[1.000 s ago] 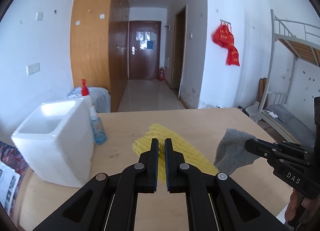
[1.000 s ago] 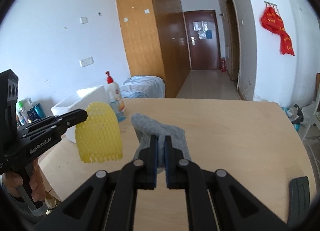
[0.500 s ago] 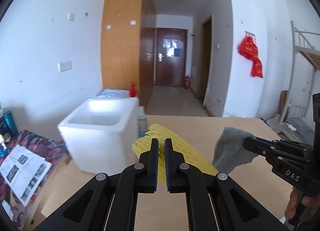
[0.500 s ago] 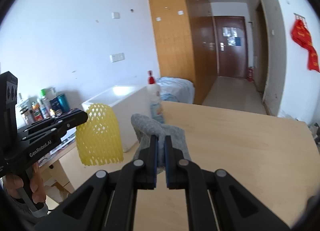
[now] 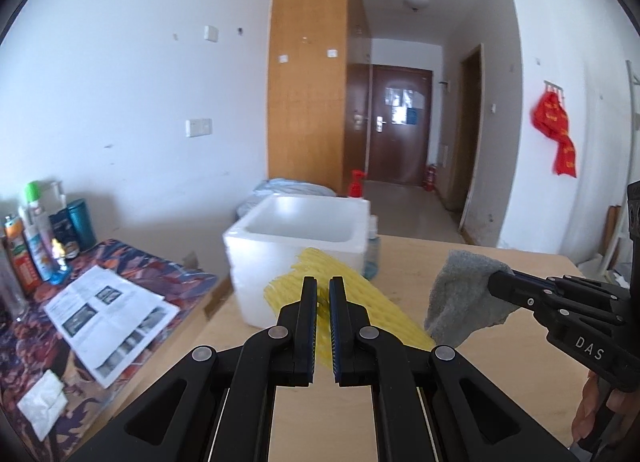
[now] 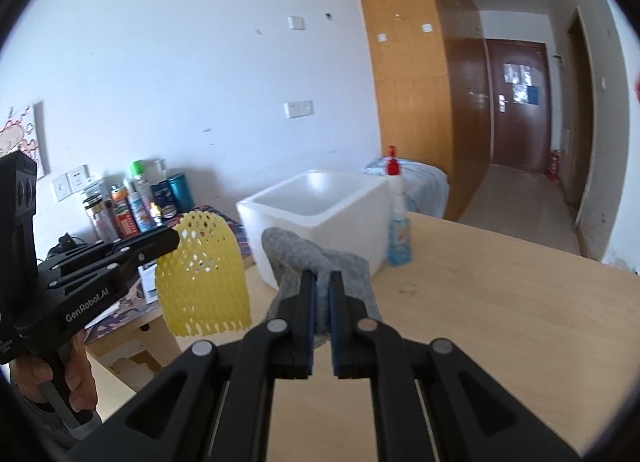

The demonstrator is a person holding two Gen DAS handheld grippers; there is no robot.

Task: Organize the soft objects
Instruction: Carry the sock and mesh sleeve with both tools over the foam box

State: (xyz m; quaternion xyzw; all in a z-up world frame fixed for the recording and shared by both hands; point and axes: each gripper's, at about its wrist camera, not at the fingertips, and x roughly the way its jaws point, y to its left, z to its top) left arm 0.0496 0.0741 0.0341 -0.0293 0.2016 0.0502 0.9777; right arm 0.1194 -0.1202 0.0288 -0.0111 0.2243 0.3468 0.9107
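The white foam box (image 5: 300,238) now sits straight ahead of us, where a second ago it lay off to the left, so we judge both items are nearly at the drop. Our left gripper (image 5: 323,304) pinches the yellow foam net (image 5: 372,302); our right gripper (image 6: 322,294) pinches the grey cloth (image 6: 304,254), both aloft near the box.

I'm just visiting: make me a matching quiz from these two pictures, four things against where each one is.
Things:
1. yellow foam net
2. grey cloth
3. white foam box
4. blue bottle

Places:
a. beside the box, on the table
b. in the right gripper
c. in the left gripper
d. at the table's edge, open-topped

Pairs: 1-c, 2-b, 3-d, 4-a
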